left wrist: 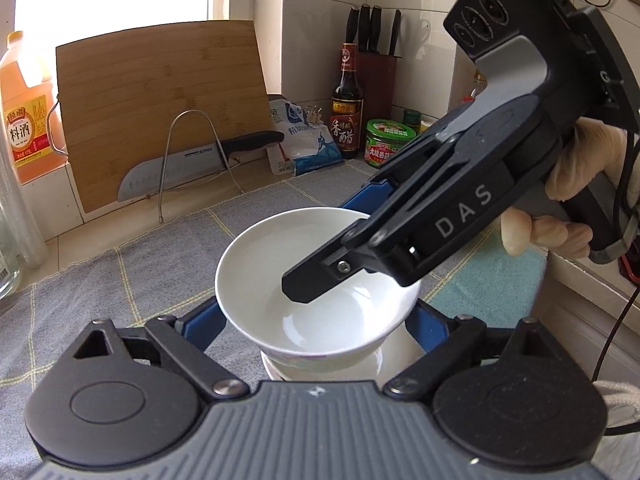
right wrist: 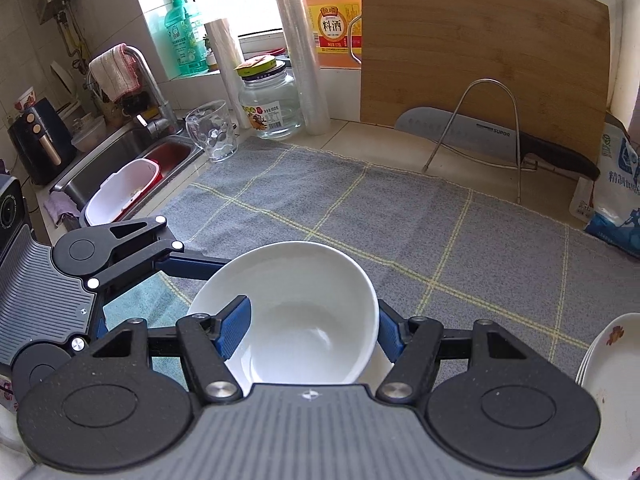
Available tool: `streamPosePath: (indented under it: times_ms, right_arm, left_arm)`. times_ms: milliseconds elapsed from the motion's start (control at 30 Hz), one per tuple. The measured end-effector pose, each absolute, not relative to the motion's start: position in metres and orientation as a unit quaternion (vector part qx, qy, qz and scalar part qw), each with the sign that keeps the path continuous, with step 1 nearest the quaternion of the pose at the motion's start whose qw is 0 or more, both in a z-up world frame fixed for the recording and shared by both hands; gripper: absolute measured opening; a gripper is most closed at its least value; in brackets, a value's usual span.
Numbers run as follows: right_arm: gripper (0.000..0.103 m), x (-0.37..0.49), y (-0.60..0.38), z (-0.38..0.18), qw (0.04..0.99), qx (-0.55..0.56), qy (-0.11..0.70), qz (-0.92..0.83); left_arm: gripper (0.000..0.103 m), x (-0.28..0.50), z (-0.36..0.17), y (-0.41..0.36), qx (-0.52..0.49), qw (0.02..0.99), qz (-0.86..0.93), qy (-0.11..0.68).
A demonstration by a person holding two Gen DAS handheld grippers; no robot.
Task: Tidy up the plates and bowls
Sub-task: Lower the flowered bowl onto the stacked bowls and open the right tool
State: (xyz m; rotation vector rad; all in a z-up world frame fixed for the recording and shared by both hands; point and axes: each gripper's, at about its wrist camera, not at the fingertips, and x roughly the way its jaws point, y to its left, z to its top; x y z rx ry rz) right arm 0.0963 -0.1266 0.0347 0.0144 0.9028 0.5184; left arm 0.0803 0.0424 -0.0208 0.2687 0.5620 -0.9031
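1. The right tool (right wrist: 308,328) straddles the white bowl's (right wrist: 296,304) rim, one finger (right wrist: 234,330) inside, clenched on it.
2. The left tool (left wrist: 316,320) is spread wide around that bowl (left wrist: 316,280), released.
3. The bowl sits atop another bowl (left wrist: 320,370) on the bench's grey cloth (left wrist: 120,280).

Bowl (right wrist: 304,312) on cloth (right wrist: 400,224) atop table (right wrist: 360,132), stacked in a second bowl (left wrist: 320,370) beneath. Right gripper (right wrist: 308,320) astride rim: one finger (right wrist: 234,330) inside the bowl, other outside. Left gripper (left wrist: 316,326) flanking bowl, apart from its wall. Cutting board (right wrist: 480,48) upright behind cloth, knife (right wrist: 492,138) leaning at its foot in wire rack (right wrist: 480,128). Sink (right wrist: 120,160) left of cloth. Plates (right wrist: 612,380) stacked at right, near edge.
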Motion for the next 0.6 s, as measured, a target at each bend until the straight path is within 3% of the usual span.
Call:
streamPosePath:
  times_ms: [600]
  right_arm:
    - [0.072, 0.09, -0.136, 0.011, 0.858, 0.016, 0.453, 0.241]
  left_arm:
    - [0.095, 0.079, -0.037, 0.033, 0.132, 0.839, -0.437, 0.296]
